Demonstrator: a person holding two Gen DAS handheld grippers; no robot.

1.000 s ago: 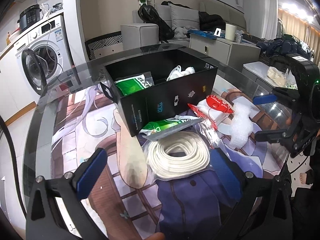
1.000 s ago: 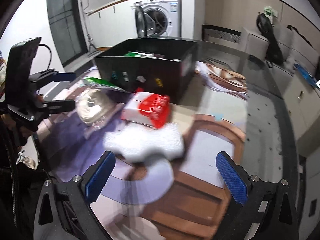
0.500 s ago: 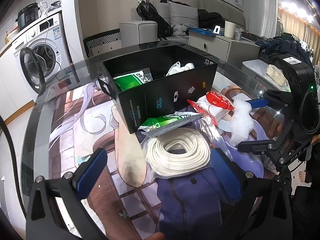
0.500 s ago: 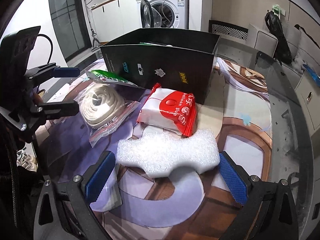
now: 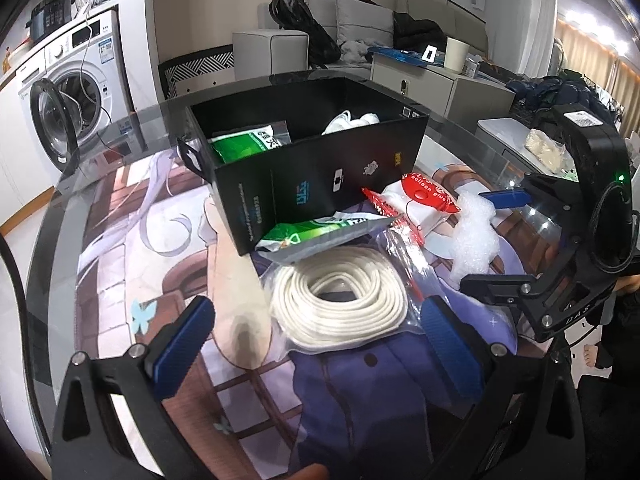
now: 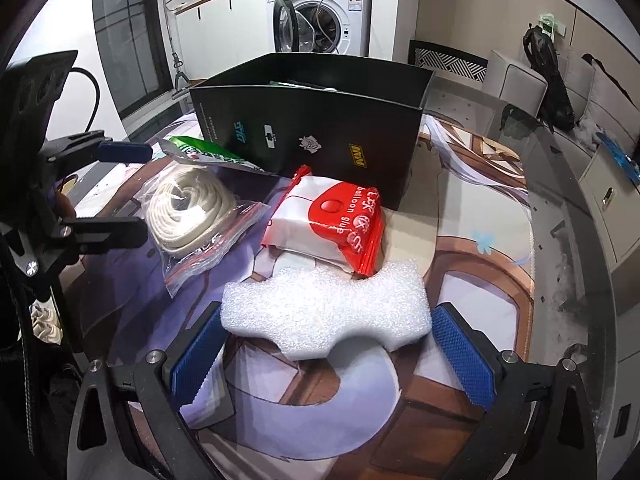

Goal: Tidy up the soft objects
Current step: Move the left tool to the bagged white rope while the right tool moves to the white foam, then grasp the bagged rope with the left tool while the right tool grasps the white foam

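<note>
Foam piece point(image 6: 326, 312) flat on counter point(image 6: 560, 216) betw spread pads of right claw point(image 6: 328, 356), prob lined up to pinch & drop in black box point(image 6: 312, 136); left claw point(image 5: 316, 348) spread wide w/ bagged rope coil point(image 5: 340, 300) betw pads.

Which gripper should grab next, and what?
Right. The right gripper is open with its jaws already on either side of the white foam piece. The left gripper, also open, faces the bagged cord coil but sits further back from it.
</note>
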